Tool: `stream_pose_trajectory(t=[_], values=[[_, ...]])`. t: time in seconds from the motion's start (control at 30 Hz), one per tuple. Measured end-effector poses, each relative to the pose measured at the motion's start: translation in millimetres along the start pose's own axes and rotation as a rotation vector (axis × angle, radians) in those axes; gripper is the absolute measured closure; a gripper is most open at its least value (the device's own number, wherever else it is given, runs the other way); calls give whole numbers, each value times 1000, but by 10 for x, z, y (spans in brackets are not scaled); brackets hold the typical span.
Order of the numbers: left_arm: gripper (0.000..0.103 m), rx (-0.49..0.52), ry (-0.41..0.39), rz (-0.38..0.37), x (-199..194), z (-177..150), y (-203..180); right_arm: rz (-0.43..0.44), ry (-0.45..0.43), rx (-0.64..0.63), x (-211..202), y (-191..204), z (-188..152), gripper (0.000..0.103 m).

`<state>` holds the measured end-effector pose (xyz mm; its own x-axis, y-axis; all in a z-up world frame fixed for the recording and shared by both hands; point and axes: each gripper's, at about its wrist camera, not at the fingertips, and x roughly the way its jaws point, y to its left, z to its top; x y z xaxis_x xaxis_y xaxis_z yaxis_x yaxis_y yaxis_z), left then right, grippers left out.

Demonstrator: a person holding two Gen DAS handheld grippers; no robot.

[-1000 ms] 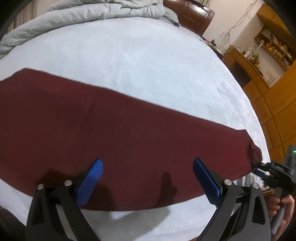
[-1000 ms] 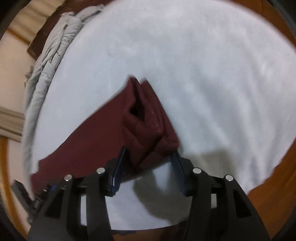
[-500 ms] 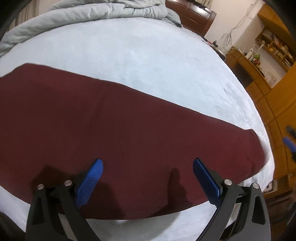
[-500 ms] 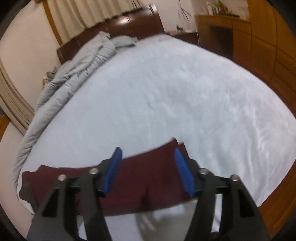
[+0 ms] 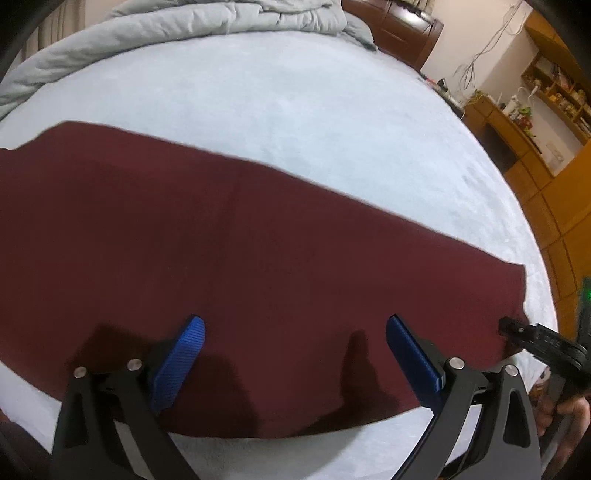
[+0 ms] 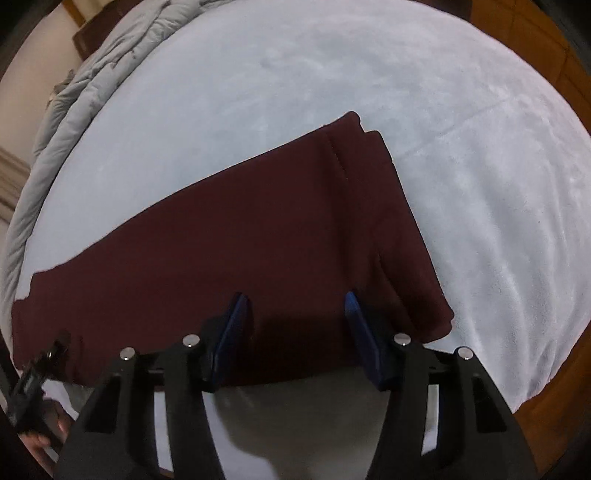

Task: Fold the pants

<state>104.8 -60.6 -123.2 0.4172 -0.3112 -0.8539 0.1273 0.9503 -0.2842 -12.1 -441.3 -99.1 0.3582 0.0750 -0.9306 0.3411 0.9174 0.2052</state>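
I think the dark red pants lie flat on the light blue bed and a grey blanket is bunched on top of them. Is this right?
Not quite. The grey blanket is not on the pants; it is bunched at the far edge of the bed, apart from them. The left wrist view shows bare sheet between the two. The pants do lie flat on the light blue bed.

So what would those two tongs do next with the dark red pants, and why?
Probably lower the right tongs onto the cuff end of the pants and close. Both the right and the left tongs stand open over the cloth, gripping nothing, and the pants lie flat at full length on the bed, already doubled leg over leg, so that end needs lifting across.
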Motion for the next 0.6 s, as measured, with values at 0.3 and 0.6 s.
stream_pose_trajectory(t=[0.3, 0.6], values=[[4, 4, -47, 16, -531, 97, 271, 108, -94, -68, -394, 448, 36, 31], [4, -492, -188, 359, -1631, -102, 2494, 254, 6, -230, -112, 1139, -166, 30]])
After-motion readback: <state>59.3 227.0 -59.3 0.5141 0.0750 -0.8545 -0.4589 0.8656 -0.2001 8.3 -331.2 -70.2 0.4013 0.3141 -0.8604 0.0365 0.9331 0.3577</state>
